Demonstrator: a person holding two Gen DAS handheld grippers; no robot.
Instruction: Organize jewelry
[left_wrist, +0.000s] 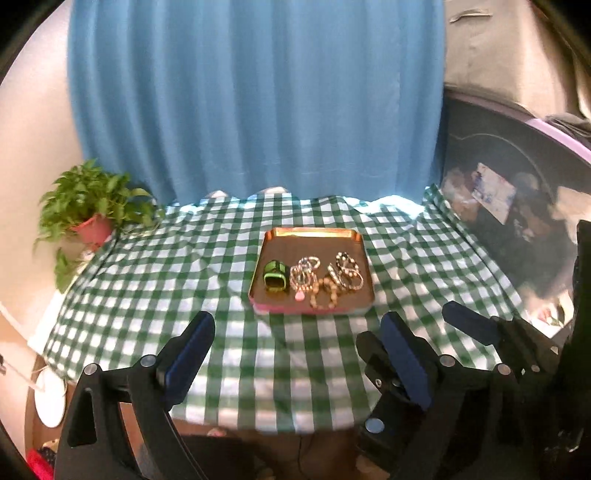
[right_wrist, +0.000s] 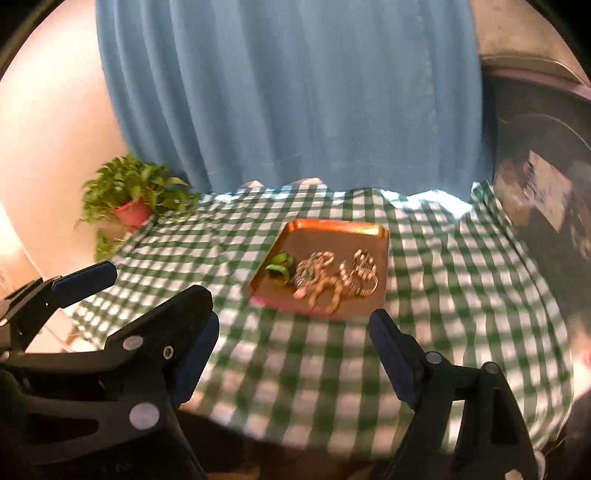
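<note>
Bracelets (left_wrist: 327, 282) and a green clip (left_wrist: 275, 280) lie on the copper tray (left_wrist: 312, 236); left hand-held gripper (left_wrist: 295, 347) and right hand-held gripper (right_wrist: 291, 343) hover spread, empty, over the table (left_wrist: 184, 266).

Both wrist views face curtain (left_wrist: 255, 96) from table's near edge; share tray (left_wrist: 310, 233) mid-distance.

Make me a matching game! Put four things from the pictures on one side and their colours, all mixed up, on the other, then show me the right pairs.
Things:
1. curtain
2. plant pot
3. tablecloth
4. watch-like band on the tray

Colours:
A. green and white checks
B. bright green
C. blue
D. pinkish red

Pairs: 1-C, 2-D, 3-A, 4-B
</note>
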